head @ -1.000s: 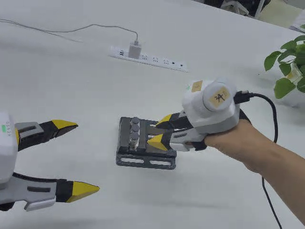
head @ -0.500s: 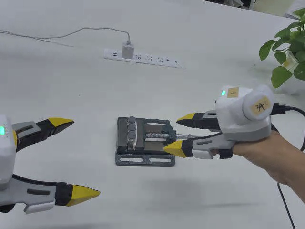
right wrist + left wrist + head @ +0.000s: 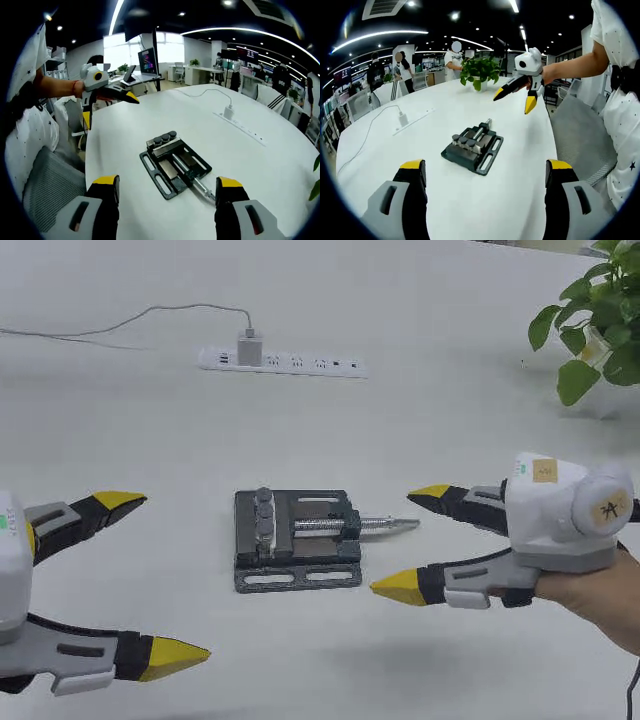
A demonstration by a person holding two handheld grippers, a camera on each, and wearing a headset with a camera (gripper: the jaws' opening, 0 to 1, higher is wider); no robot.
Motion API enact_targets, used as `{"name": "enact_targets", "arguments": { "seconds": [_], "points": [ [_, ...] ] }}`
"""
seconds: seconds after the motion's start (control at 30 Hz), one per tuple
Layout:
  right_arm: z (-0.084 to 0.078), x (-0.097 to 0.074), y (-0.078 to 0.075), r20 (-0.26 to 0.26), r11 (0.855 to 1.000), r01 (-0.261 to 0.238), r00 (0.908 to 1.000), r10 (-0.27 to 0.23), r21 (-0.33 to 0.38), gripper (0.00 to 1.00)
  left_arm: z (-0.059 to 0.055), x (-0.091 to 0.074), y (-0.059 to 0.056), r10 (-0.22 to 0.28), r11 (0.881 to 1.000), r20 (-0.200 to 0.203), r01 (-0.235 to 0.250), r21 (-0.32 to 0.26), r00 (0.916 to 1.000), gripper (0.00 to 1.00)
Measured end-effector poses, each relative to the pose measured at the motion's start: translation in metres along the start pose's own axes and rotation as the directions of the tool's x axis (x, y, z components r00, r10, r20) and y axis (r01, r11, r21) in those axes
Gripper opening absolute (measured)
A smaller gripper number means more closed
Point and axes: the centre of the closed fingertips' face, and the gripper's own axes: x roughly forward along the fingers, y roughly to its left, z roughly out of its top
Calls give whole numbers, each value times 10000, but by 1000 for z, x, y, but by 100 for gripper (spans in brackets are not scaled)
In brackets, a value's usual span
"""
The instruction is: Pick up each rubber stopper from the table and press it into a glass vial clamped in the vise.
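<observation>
left tongs (image 3: 172, 575): wide apart, empty, lower left
right tongs (image 3: 393, 541): wide apart, empty, right side
sticker (image 3: 608, 510): handwritten, possibly "4"
vise (image 3: 300, 565): three capped vials (image 3: 165, 138)

A white table (image 3: 150, 440) with a smooth, bare top carries a dark metal vise (image 3: 300, 576), which sits flat near the middle, its screw handle (image 3: 385, 525) pointing toward the right. Well beyond it, near the far side, lies a white power strip (image 3: 285, 363) with a white charger (image 3: 249, 343) plugged into its left end; a thin cable (image 3: 150, 309) trails from the charger across the tabletop to the left. A leafy green plant (image 3: 590, 310) stands at the far right edge
</observation>
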Motion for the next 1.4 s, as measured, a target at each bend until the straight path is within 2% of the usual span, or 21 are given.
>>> {"name": "enact_targets", "arguments": {
  "seconds": [0.27,0.47,0.73,1.4],
  "points": [
    [-14,-13,0,378,9997,-36,9993,28,224,86,-3,6,-5,-223,9997,-174,223,-29,9996,99],
    [-16,-14,5,578,9994,-155,9982,138,297,92,-6,7,-7,-253,9997,-255,251,-73,9994,99],
    [-17,-16,9,641,9994,-138,9979,118,318,92,-7,6,-8,-292,9996,-333,291,-49,9990,99],
    [-13,-21,12,699,9996,-154,9975,137,247,90,-2,8,-11,-416,9991,-184,416,-40,9990,99]
  ]
}}
